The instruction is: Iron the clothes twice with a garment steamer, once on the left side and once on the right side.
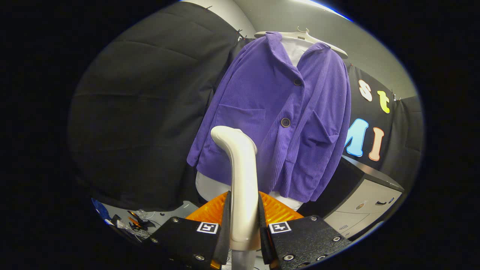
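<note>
Gripper (243, 225) clamped on steamer (240, 176) handle.
Steamer head sits near purple jacket (277, 120) hanging on hanger (303, 35).

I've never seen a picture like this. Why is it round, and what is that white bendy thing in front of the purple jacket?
The camera rides on a hand-held gripper, a tool with two fingers that a person carries. Its wide lens makes the picture round. The fingers are shut on the white bendy thing, a garment steamer, whose head points at the purple jacket. The jacket hangs on a white hanger, over a white shirt. Beside it stands a grey cabinet with drawers.
</note>
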Tool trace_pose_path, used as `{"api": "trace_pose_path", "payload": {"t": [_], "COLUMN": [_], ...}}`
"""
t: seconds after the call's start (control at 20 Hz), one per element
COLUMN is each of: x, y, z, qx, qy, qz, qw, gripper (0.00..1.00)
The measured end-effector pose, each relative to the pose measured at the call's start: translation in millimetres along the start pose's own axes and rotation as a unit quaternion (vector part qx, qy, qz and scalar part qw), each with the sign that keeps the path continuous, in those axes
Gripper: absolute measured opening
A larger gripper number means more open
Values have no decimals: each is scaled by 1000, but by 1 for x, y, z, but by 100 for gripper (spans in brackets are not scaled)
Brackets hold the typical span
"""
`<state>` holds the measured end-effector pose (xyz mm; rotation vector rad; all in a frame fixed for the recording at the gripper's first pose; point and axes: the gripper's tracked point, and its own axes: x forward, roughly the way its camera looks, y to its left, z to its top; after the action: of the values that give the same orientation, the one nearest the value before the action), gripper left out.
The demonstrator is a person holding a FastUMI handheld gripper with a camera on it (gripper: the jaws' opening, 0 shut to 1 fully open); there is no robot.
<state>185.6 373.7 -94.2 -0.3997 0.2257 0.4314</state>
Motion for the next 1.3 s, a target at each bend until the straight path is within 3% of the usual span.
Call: {"api": "trace_pose_path", "payload": {"t": [0.75,1.0,1.3], "x": [-28,-74,-135], "y": [22,-11,-88], "z": [-82,-80,-75], "qx": [20,53,98], "qy": [79,71,31], "qz": [26,20,-9], "qw": [996,996,995], "gripper": [35,35,35]}}
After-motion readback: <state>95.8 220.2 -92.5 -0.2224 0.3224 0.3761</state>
